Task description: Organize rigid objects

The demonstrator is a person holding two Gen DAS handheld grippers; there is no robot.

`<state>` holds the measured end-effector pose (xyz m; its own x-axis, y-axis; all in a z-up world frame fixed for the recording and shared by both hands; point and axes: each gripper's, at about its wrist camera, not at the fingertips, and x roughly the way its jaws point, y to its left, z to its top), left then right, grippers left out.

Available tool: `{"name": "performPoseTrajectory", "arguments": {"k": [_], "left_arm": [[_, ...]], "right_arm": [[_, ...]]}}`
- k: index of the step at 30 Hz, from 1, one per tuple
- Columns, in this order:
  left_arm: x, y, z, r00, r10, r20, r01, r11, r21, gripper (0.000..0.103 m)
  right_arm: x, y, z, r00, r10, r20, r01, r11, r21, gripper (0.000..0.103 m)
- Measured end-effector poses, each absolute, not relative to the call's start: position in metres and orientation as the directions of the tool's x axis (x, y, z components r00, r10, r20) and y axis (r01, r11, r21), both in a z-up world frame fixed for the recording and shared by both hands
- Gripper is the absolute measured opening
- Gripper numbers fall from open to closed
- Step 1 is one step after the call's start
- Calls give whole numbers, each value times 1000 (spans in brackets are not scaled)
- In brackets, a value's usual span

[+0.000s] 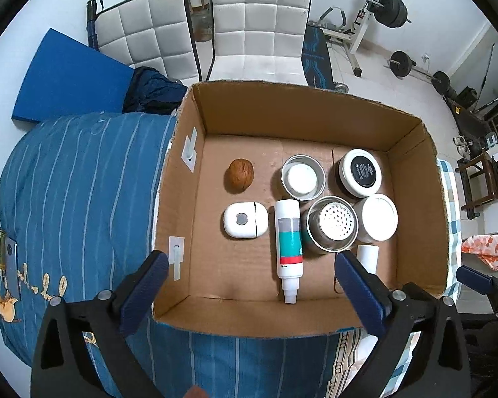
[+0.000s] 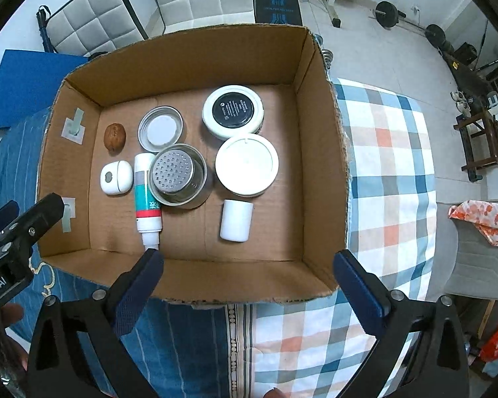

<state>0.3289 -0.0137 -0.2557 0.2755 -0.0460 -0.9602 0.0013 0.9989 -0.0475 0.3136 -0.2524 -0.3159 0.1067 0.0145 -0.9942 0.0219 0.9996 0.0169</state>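
Hovering over the box (image 2: 196, 278) on the bed (image 1: 83, 182), my left gripper (image 1: 252, 285) and right gripper (image 2: 249, 285) hold their jaws wide, empty.

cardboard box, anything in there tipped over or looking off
Mostly tidy. The teal-banded tube lies on its side against the perforated metal cup, and the small white cylinder also lies on its side. Nothing looks spilled or damaged.
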Motion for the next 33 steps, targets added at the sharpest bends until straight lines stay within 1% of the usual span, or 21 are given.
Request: {"name": "performPoseTrajectory", "arguments": {"k": [7,10,13,18,24,28,33], "left_arm": [[313,-14,-233,314,-44,-948,2,999,-46,103],[296,-14,-213,344,-44,-938,9,999,-43,103],[277,-16,-191,377,-43,-925,17,999,-39,103],[239,-15,-141,439,-67,-896,31,998,-60,103],[202,-4,-83,515,-63,-855,22,998,-61,103],[184,0,-59,536,-64,-842,16,998,-66,103],[158,-3,-38,546,-80,-834,29,997,-77,103]], "right_arm": [[301,-256,-297,142,8,-990,32,999,13,103],[290,-258,-282,166,9,-986,31,999,15,103],[272,-260,-259,202,15,-979,30,999,22,103],[233,-261,-213,260,35,-965,8,999,39,103],[187,-263,-157,324,64,-944,-7,998,66,103],[161,-268,-124,364,91,-927,-9,996,94,103],[133,-270,-89,417,88,-905,-18,996,89,103]]}}
